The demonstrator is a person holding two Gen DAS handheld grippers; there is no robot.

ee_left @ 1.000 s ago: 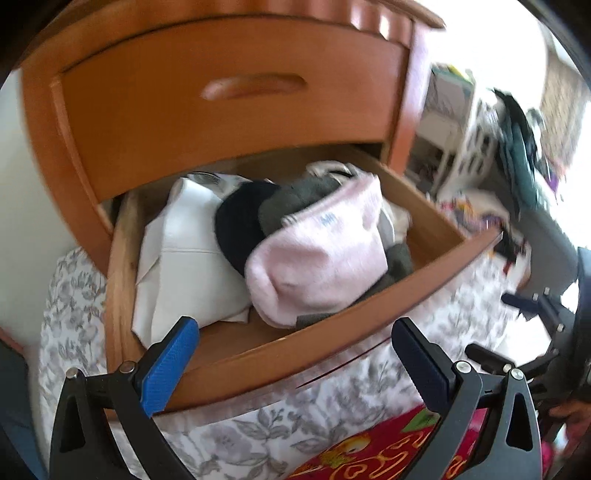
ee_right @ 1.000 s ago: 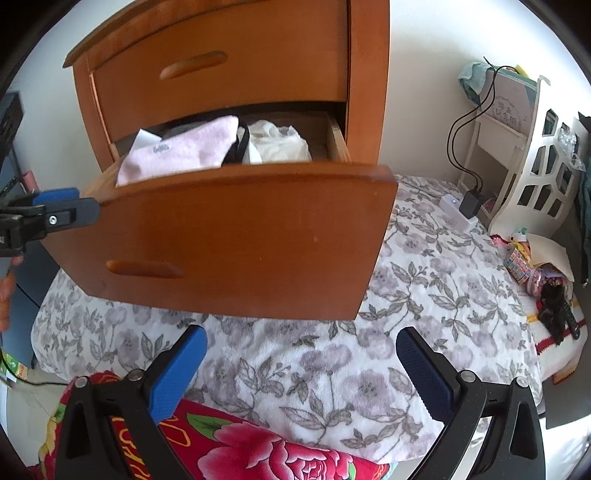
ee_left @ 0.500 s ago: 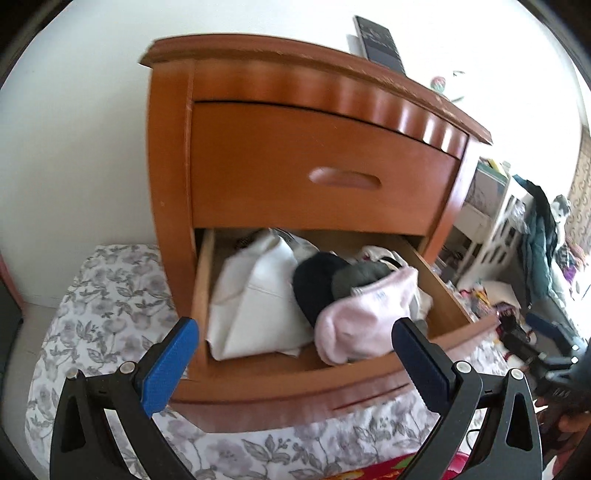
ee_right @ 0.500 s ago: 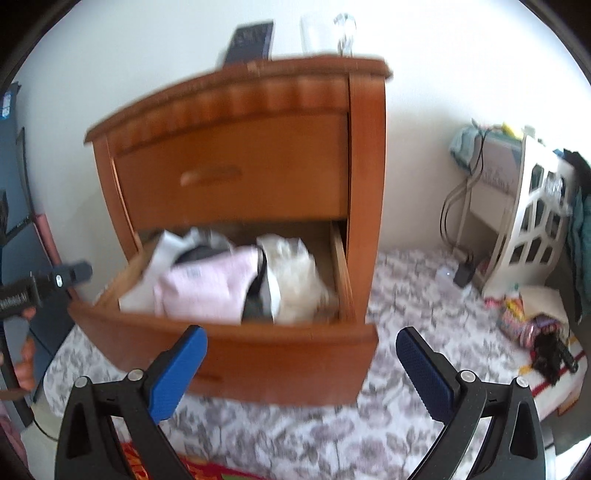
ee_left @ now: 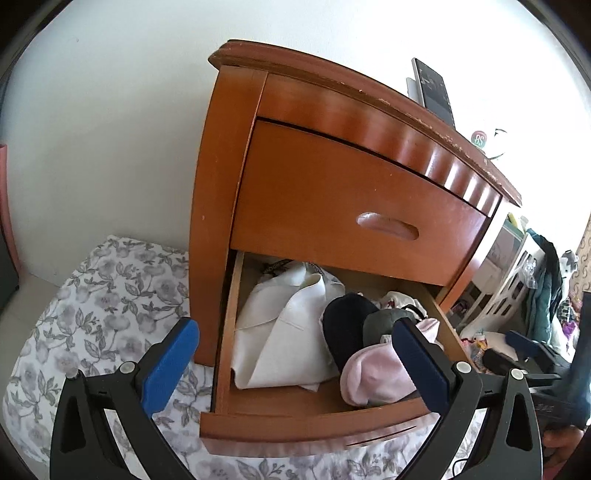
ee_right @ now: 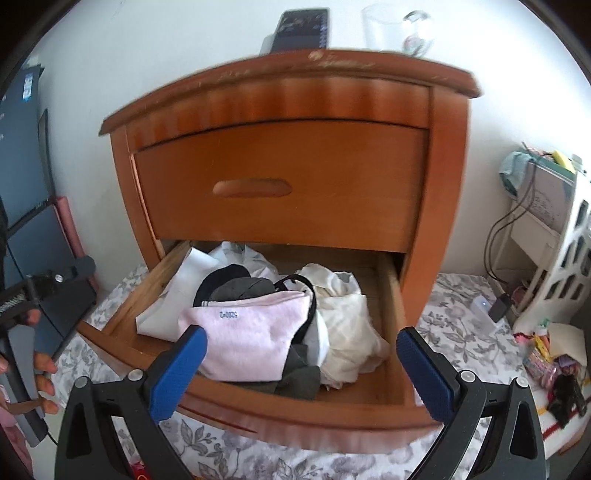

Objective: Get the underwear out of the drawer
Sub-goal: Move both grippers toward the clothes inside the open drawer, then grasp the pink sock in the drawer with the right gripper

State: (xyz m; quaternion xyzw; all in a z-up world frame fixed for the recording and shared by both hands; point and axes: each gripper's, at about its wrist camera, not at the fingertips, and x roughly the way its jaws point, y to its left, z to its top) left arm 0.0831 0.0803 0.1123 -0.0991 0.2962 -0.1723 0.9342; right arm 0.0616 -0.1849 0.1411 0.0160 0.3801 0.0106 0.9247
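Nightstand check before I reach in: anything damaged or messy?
Yes. The nightstand's top edge is chipped, its finish flaking along the front. In the open lower drawer, clothes lie in a loose heap, pink garment on top.

Our right gripper [ee_right: 301,369] hangs wide open before the open drawer [ee_right: 303,410].
We see pink underwear [ee_right: 247,339] lying on top of dark and white clothes inside; above it the upper drawer [ee_right: 288,184] is closed, with a glass [ee_right: 397,27] on the nightstand [ee_right: 439,206].

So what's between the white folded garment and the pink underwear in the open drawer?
A black rolled garment, and a grey one beside it, seen in the left wrist view.
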